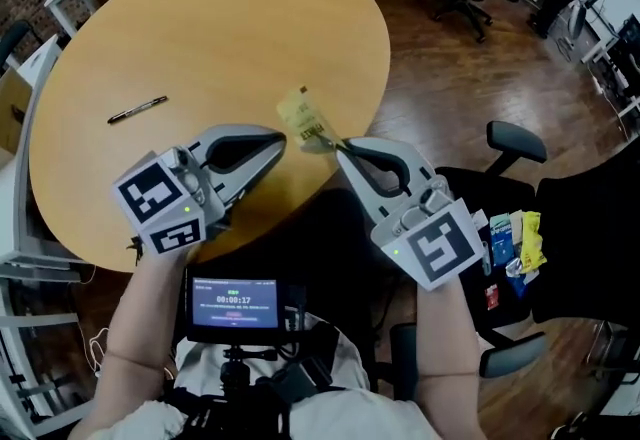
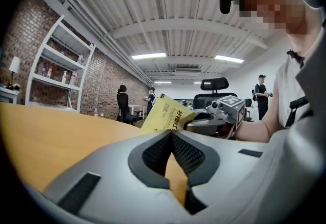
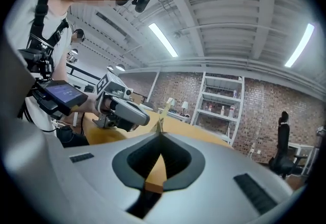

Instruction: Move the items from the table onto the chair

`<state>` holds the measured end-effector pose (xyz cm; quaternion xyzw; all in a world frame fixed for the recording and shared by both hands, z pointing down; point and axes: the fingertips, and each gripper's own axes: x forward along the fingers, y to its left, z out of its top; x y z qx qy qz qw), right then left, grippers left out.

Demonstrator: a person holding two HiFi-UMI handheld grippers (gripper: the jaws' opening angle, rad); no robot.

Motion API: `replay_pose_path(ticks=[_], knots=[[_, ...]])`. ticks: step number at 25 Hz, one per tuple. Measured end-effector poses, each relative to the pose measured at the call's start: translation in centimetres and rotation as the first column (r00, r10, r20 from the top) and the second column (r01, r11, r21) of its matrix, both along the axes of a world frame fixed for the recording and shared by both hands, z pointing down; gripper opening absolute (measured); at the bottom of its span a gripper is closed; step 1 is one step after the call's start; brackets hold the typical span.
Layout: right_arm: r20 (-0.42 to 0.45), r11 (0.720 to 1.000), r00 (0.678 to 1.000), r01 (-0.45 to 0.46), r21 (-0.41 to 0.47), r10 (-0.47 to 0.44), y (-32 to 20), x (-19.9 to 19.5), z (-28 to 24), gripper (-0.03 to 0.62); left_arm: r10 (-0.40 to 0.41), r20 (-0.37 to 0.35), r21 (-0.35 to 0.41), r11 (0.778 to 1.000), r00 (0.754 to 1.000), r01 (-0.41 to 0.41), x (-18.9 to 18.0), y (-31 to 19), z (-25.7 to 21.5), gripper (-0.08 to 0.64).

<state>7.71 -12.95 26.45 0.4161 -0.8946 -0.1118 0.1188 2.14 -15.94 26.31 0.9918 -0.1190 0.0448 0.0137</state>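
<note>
Head view, claw state: the right gripper is clamped on the lower corner of a yellow packet, which it holds clear above the table's near edge; the left gripper hangs just beside it, jaws together, carrying nothing.
Head view, task things: a pen lies alone on the round table, well apart from both grippers; several small packets already lie on the black chair at the right.
Head view, step in hand (judged): carrying the packet to the chair. It is pinched by a corner only, so the grip should stay firm. The release is best made low over the seat, beside the other packets and away from the seat edge.
Head view, surface: smooth pale wood tabletop; dark glossy plank floor around it; a small screen sits at the person's chest.
Left gripper view, jaws: the tips meet with nothing between them; beyond them, the packet stands up from the right gripper's tips.
Left gripper view, room: brick wall, white shelving, strip lights, people standing far off.
Right gripper view, jaws: closed on the packet, seen edge-on as a thin sliver rising from the tips.
Right gripper view, room: the tabletop runs ahead; behind it are a second shelf unit and more brick.
</note>
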Motion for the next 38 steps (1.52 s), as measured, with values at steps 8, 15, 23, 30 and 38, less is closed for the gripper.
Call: replay_pose_path(ticks=[8, 15, 23, 30, 38], knots=[[0.045, 0.994, 0.994, -0.102, -0.045, 0.104, 0.3, 3.7, 0.4, 0.005, 0.081, 0.019, 0.03, 0.996, 0.997, -0.082, 4.4, 1.1, -0.7, 0.011], [0.097, 0.98, 0.976, -0.19, -0.057, 0.195, 1.9, 8.6, 0.9, 0.005, 0.153, 0.032, 0.036, 0.987, 0.988, -0.154, 8.9, 3.7, -0.7, 0.01], [0.075, 0.946, 0.943, -0.319, -0.058, 0.323, 5.0, 14.6, 1.3, 0.005, 0.287, 0.045, 0.036, 0.957, 0.957, -0.288, 15.3, 6.6, -0.5, 0.011], [0.08, 0.911, 0.907, -0.411, -0.045, 0.413, 7.5, 18.9, 1.8, 0.005, 0.394, 0.051, -0.019, 0.919, 0.918, -0.393, 20.2, 9.2, 0.9, 0.011], [0.062, 0.859, 0.859, -0.501, -0.107, 0.509, 11.1, 22.3, 4.0, 0.005, 0.489, 0.068, -0.071, 0.872, 0.87, -0.484, 23.8, 12.5, 4.0, 0.011]])
